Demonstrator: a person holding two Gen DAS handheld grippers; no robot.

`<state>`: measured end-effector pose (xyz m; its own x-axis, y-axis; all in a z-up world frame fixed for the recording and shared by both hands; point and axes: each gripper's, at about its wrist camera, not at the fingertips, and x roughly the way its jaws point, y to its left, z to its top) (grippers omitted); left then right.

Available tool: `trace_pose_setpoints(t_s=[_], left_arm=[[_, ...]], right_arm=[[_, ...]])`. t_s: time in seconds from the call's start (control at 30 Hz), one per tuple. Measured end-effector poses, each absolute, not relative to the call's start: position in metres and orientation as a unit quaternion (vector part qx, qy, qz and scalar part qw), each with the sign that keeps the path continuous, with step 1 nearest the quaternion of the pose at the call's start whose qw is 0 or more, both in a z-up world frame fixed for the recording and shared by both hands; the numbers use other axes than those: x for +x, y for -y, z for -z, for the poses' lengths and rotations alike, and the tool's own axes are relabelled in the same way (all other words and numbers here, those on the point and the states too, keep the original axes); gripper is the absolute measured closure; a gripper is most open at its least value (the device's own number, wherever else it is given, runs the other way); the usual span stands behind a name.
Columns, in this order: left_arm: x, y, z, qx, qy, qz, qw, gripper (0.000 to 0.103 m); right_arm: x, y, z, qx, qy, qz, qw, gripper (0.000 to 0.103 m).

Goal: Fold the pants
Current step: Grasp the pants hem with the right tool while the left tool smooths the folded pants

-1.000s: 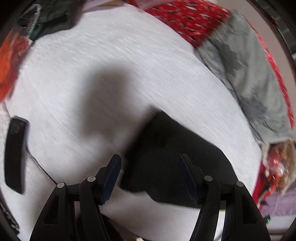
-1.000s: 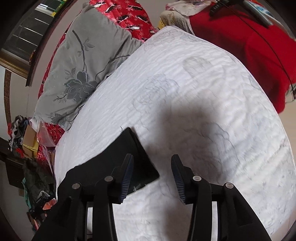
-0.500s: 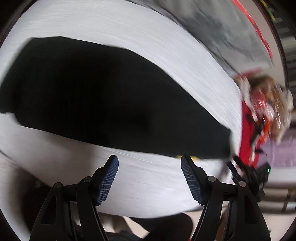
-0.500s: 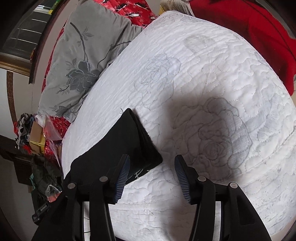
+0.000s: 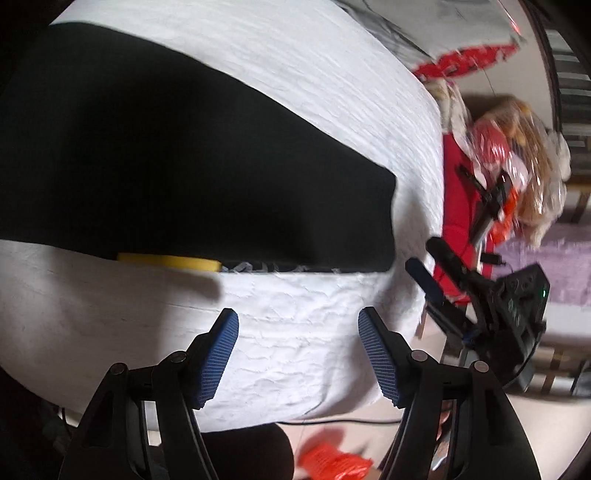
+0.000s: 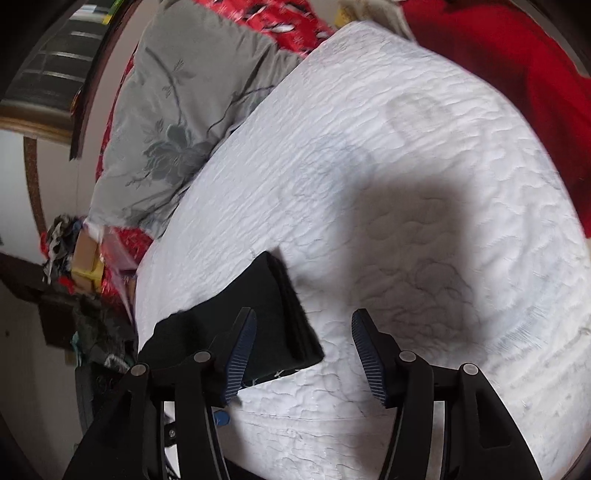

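Black folded pants (image 5: 184,166) lie flat on the white quilt (image 5: 314,85), with a yellow tag (image 5: 170,262) showing at their near edge. My left gripper (image 5: 298,321) hovers over bare quilt just short of that edge, jaws apart and closing slightly, nothing between them. The right wrist view shows the pants' (image 6: 266,314) folded end corner reaching in between the fingers of my right gripper (image 6: 301,343). Its jaws are opening and the pads do not press the cloth. From the left wrist view, the right gripper (image 5: 421,253) is at the pants' right corner.
A grey flowered pillow (image 6: 177,129) and red patterned bedding (image 6: 288,26) lie at the quilt's (image 6: 406,166) far end. A red blanket (image 6: 498,62) borders its right side. Bags and clutter (image 5: 517,166) stand beside the bed, and an orange item (image 5: 332,461) lies on the floor.
The left gripper swept along the bed and dropped lower, from the pants' one end to their long near edge. The right gripper stayed about where it was and its jaws spread wider.
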<state>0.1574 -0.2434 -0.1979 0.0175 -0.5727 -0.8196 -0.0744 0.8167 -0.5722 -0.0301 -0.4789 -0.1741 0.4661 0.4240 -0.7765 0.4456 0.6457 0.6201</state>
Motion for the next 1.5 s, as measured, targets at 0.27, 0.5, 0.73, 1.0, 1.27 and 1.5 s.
trace_pose_setpoints(t_s=[0.27,0.5,0.73,1.0,1.27,1.5], left_arm=[[0.169,0.202,0.217,-0.286,-0.673,0.148,0.666,0.036],[0.178,0.203,0.225,-0.288,-0.678,0.111,0.667,0.05],[0.174,0.201,0.215,-0.289,-0.68,0.104,0.666,0.097],[0.154,0.228,0.22,-0.292,-0.688,0.118,0.654,0.092],[0.152,0.254,0.223,-0.341,-0.668,0.15,0.644,0.055],[0.143,0.268,0.26,-0.4,-0.679,0.169,0.592,0.056]], right_arm=[[-0.015,0.452,0.184,0.385,-0.539,-0.035,0.749,0.049],[-0.011,0.439,0.194,0.36,-0.555,-0.033,0.749,0.065],[-0.011,0.433,0.185,0.334,-0.55,-0.038,0.764,0.088],[-0.024,0.445,0.189,0.346,-0.563,-0.04,0.75,0.073],[-0.015,0.48,0.189,0.403,-0.534,-0.025,0.743,0.056],[-0.003,0.486,0.208,0.453,-0.53,-0.042,0.716,0.056]])
